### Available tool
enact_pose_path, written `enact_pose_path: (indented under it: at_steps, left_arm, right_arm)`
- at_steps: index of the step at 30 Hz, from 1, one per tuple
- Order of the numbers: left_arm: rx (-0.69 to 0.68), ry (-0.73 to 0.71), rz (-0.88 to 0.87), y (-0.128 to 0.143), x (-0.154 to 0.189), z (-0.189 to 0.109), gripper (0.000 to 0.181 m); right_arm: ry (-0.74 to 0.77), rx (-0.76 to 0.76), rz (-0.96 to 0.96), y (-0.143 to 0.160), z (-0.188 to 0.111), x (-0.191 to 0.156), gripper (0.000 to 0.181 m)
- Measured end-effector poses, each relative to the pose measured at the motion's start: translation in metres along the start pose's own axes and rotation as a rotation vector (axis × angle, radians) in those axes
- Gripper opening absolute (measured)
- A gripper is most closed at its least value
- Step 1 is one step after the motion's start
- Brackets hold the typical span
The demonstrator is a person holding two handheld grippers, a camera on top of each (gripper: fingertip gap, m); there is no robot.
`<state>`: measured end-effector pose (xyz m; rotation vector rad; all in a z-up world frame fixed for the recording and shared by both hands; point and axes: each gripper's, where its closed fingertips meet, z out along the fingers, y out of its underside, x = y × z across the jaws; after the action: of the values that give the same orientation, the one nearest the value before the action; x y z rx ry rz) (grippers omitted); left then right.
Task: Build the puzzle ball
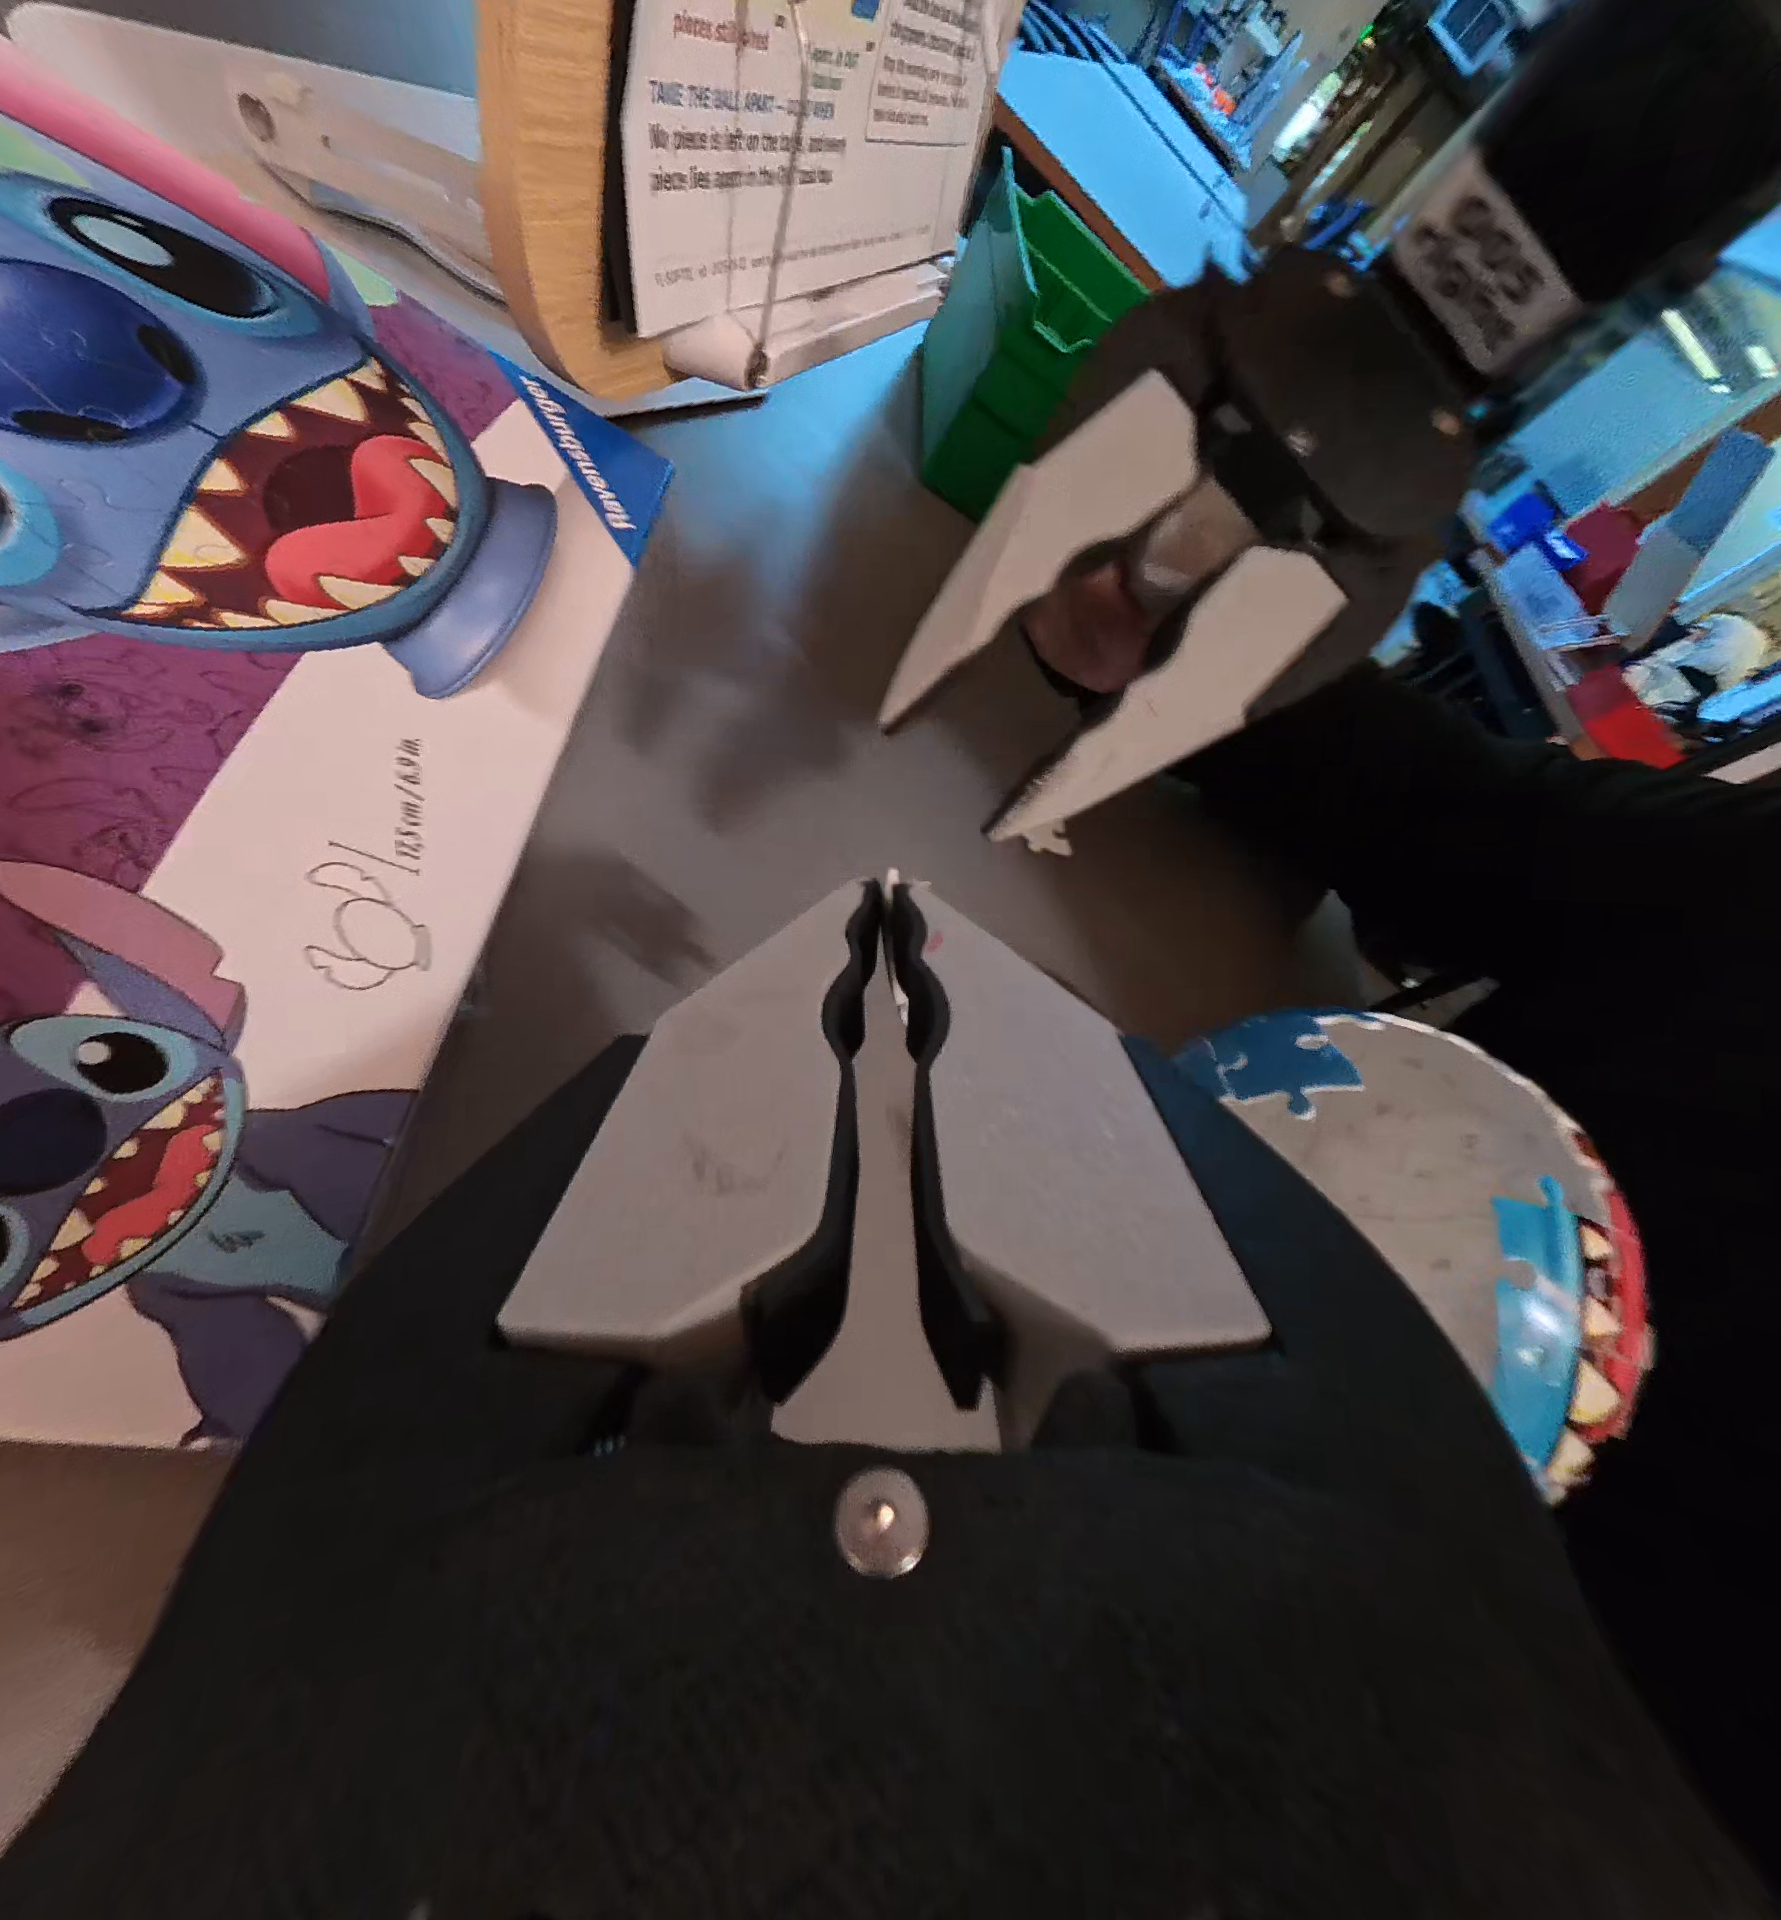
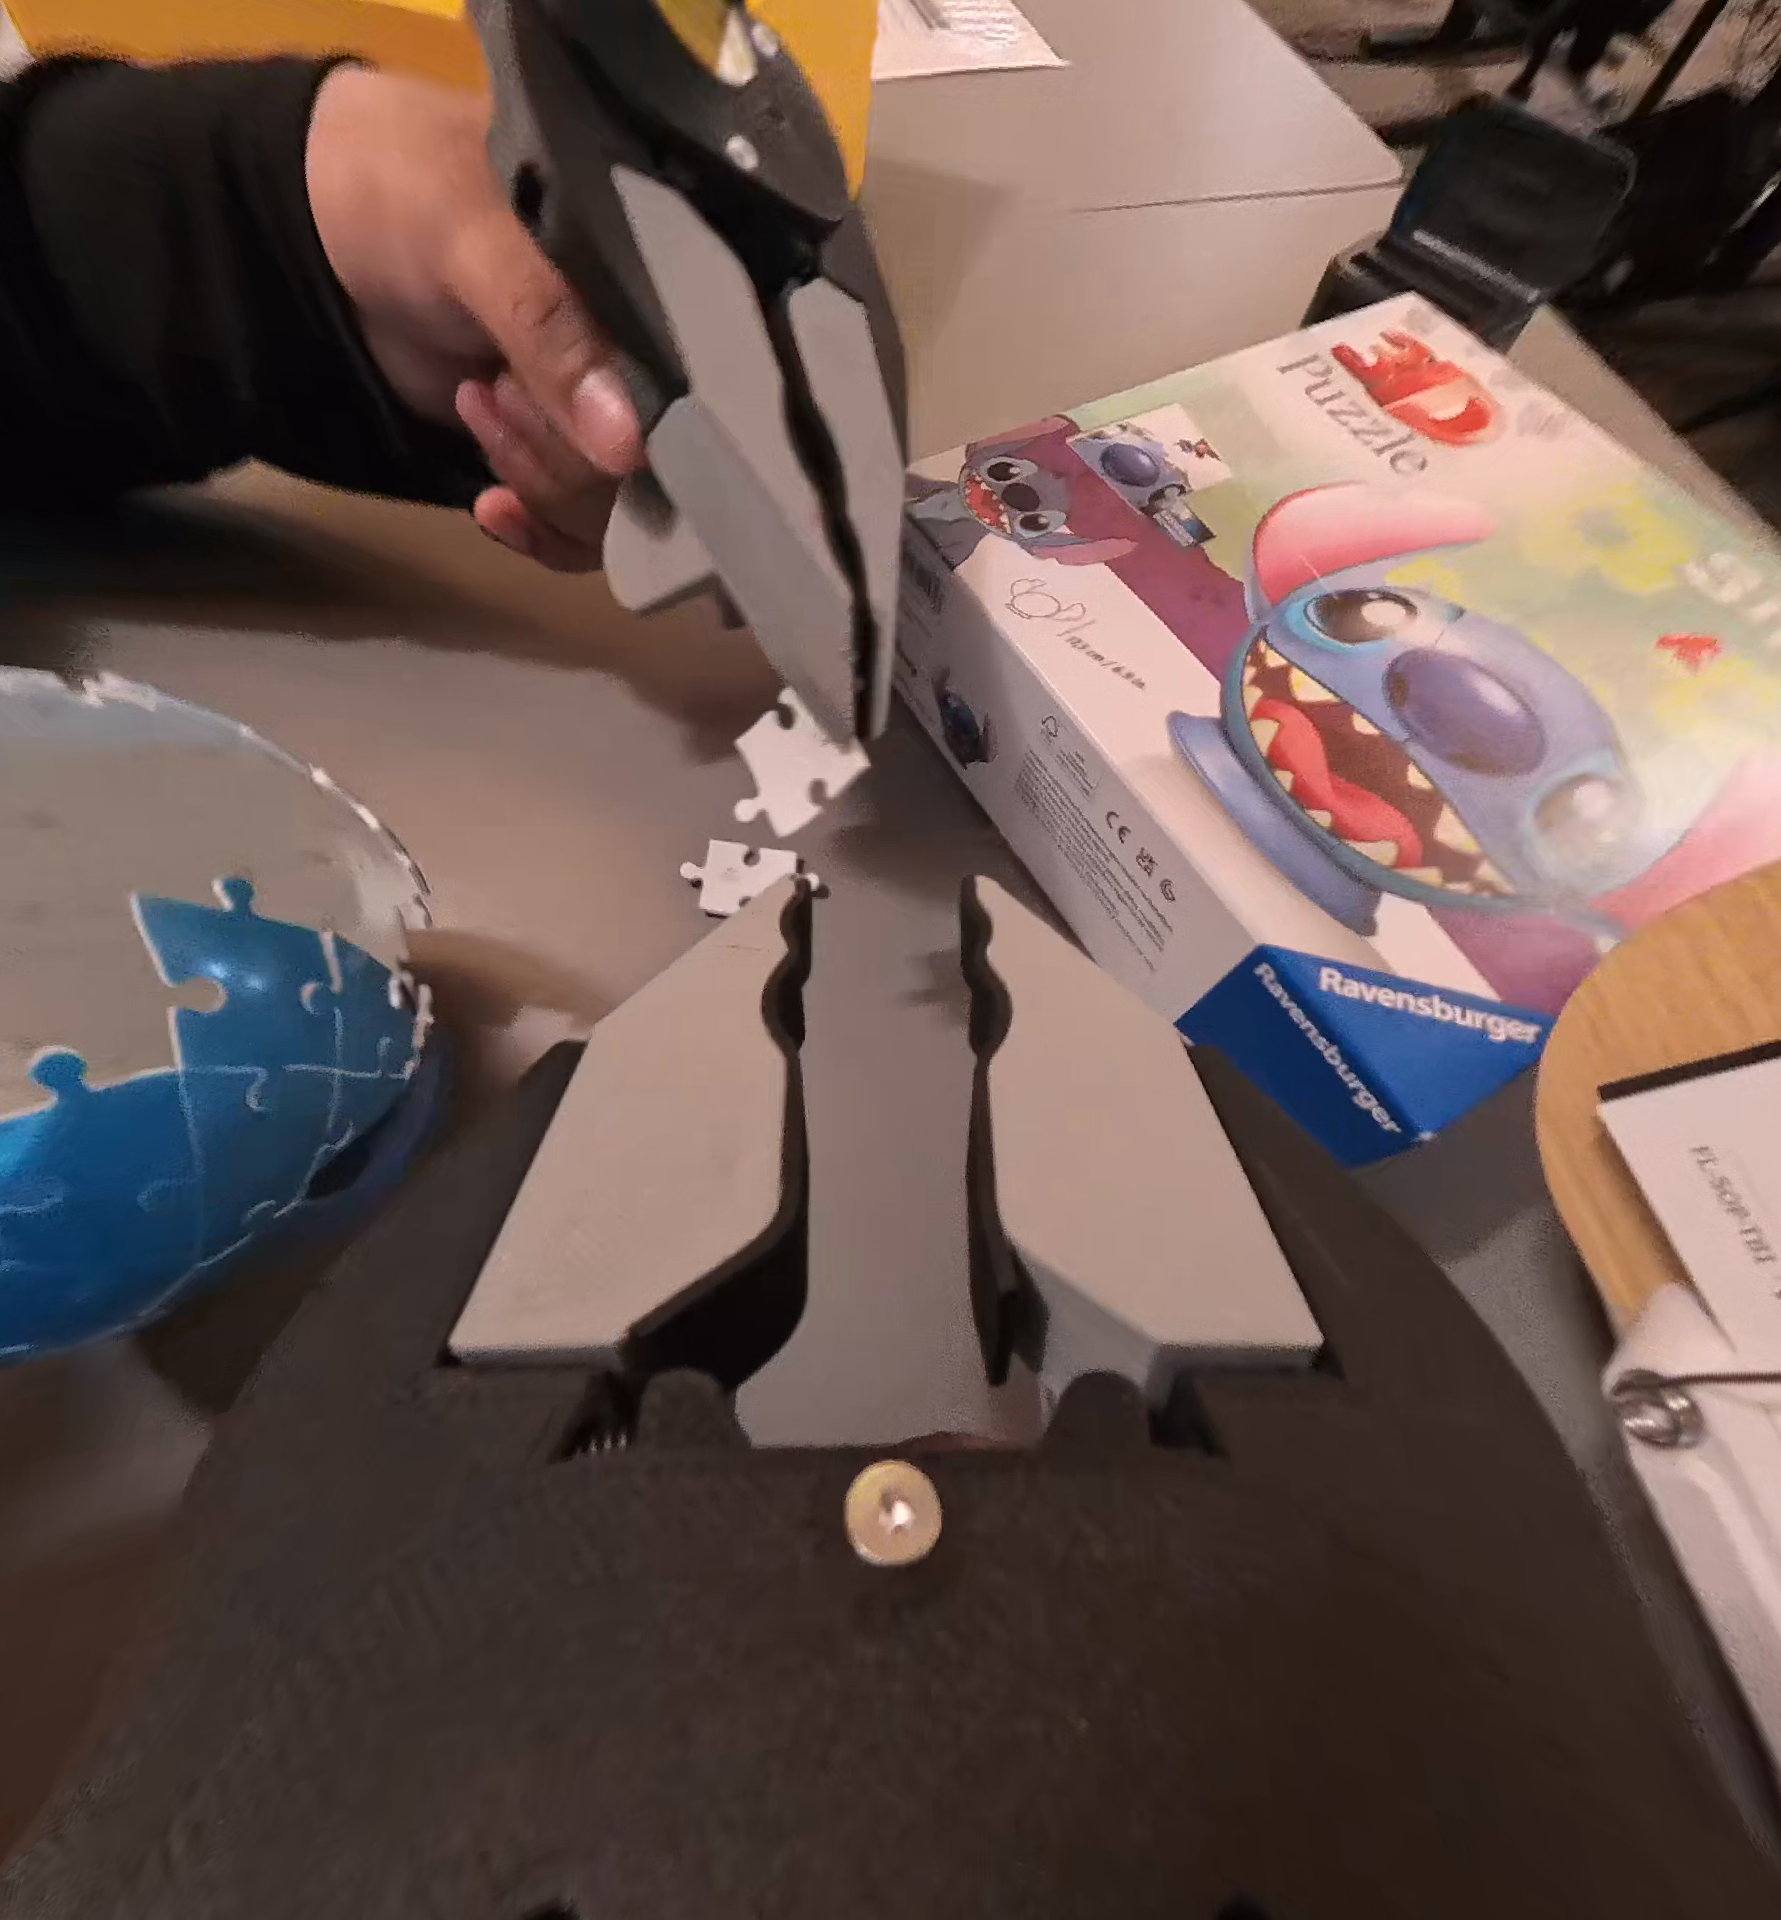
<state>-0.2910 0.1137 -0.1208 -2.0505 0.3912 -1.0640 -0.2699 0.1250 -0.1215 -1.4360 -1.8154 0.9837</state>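
The partly built puzzle ball (image 2: 190, 1039), blue outside and grey-white inside, lies open side up at the left of the table; it also shows in the left wrist view (image 1: 1405, 1174). My left gripper (image 1: 888, 896) is shut on a white puzzle piece (image 2: 798, 774), held above the table; only a thin white edge of the piece shows between its fingers. In the right wrist view the left gripper (image 2: 860, 717) points down. My right gripper (image 2: 886, 904) is open and empty, low over the table. A second white piece (image 2: 740, 871) lies on the table beside its left fingertip.
The puzzle box (image 2: 1385, 675) lies to the right of both grippers and fills the left of the left wrist view (image 1: 242, 623). A round wooden board (image 2: 1696, 977) with a paper sheet sits at the far right. Green bins (image 1: 1011, 343) stand beyond the table. A hand (image 2: 491, 312) holds the left gripper. My two grippers' fingertips are within a few centimetres of each other.
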Motion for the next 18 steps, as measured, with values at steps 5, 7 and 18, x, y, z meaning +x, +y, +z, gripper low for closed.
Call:
enact_pose_path:
  at_steps: [5,7,18]
  left_arm:
    - [-0.039,0.084,0.032,0.005,0.021,0.003,0.000]
    - [-0.048,0.092,0.059,0.004,0.028,0.002,0.000]
    - [-0.211,0.031,0.209,0.024,0.043,0.002,0.007]
  right_arm:
    - [-0.327,0.059,0.222,-0.014,0.009,-0.028,0.025]
    - [-0.406,0.023,0.246,-0.011,0.013,-0.041,0.021]
    - [-0.432,0.000,0.272,-0.012,0.008,-0.056,0.000]
